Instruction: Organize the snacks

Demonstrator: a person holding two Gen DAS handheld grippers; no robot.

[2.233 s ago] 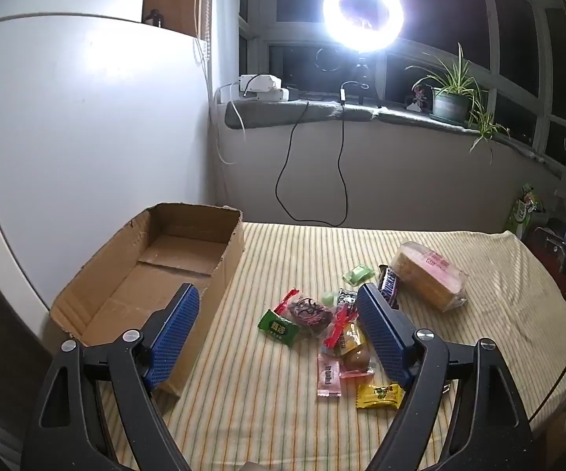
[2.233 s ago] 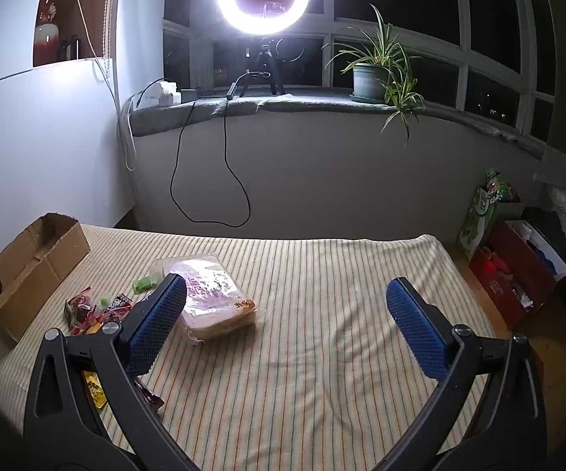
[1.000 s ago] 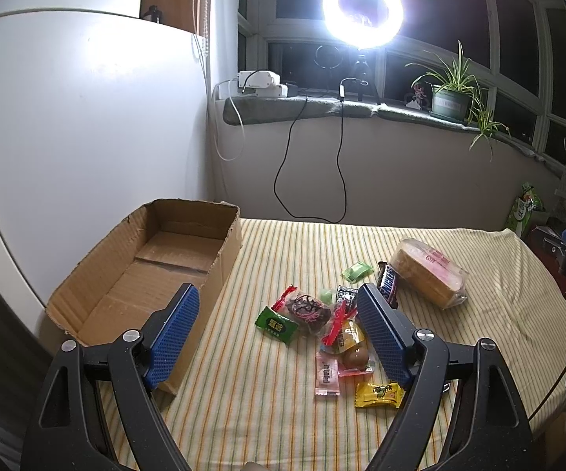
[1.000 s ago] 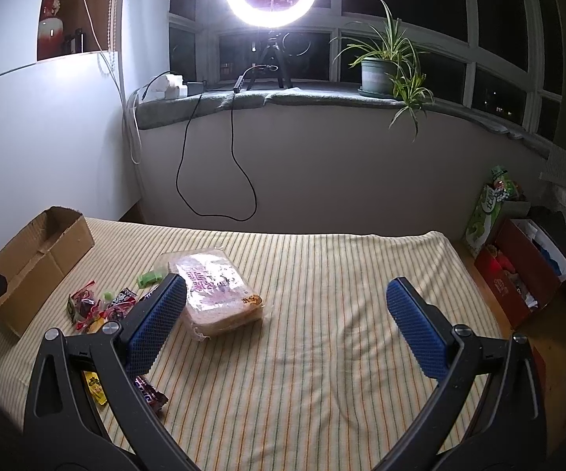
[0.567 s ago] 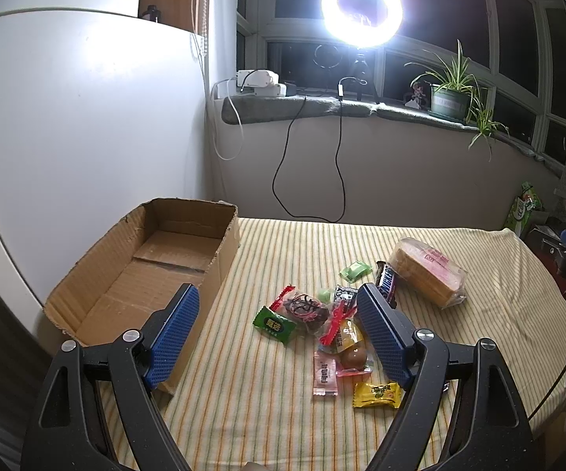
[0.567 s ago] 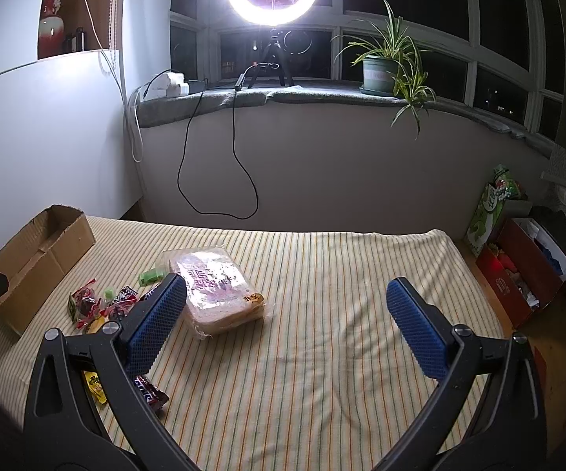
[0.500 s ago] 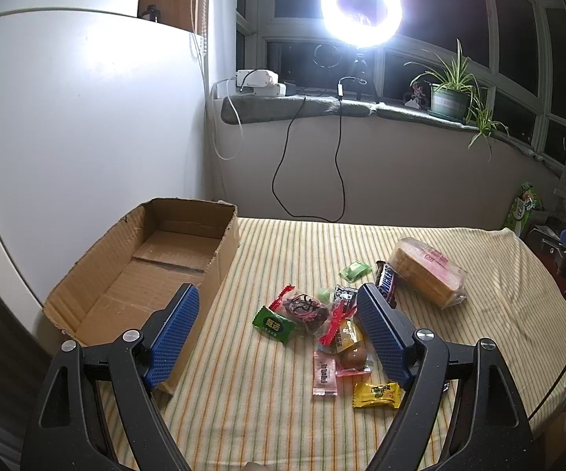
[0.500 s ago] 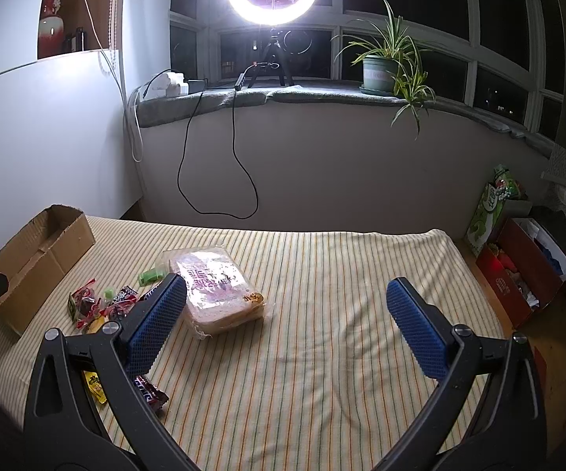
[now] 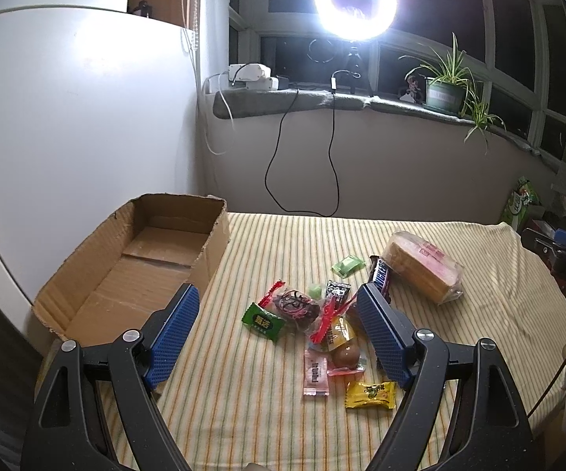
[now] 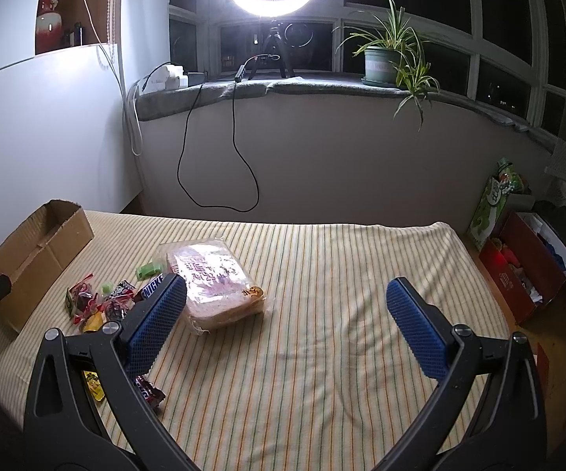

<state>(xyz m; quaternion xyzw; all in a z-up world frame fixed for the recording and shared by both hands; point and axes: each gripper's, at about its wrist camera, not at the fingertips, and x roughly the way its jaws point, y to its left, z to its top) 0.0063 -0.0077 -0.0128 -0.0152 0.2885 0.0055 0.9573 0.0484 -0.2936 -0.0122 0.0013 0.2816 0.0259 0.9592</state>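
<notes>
An empty cardboard box (image 9: 137,263) lies open at the left of the striped table; it also shows in the right wrist view (image 10: 35,251). Several small wrapped snacks lie in a loose pile, among them a green packet (image 9: 263,322), a pink packet (image 9: 315,373), a yellow candy (image 9: 370,394) and a Snickers bar (image 9: 379,278). A bagged sliced bread loaf (image 9: 424,271) lies to their right, also in the right wrist view (image 10: 214,282). My left gripper (image 9: 279,329) is open and empty above the pile's near side. My right gripper (image 10: 286,325) is open and empty, right of the loaf.
The striped cloth (image 10: 341,274) covers the table. A white wall stands left; a sill behind holds a ring light (image 9: 355,0), a hanging cable and a potted plant (image 10: 381,59). Boxes and bags (image 10: 518,259) stand on the floor beyond the right edge.
Both grippers have shifted only slightly, the right one edging a little to the left. Both stay open and the snacks have not moved.
</notes>
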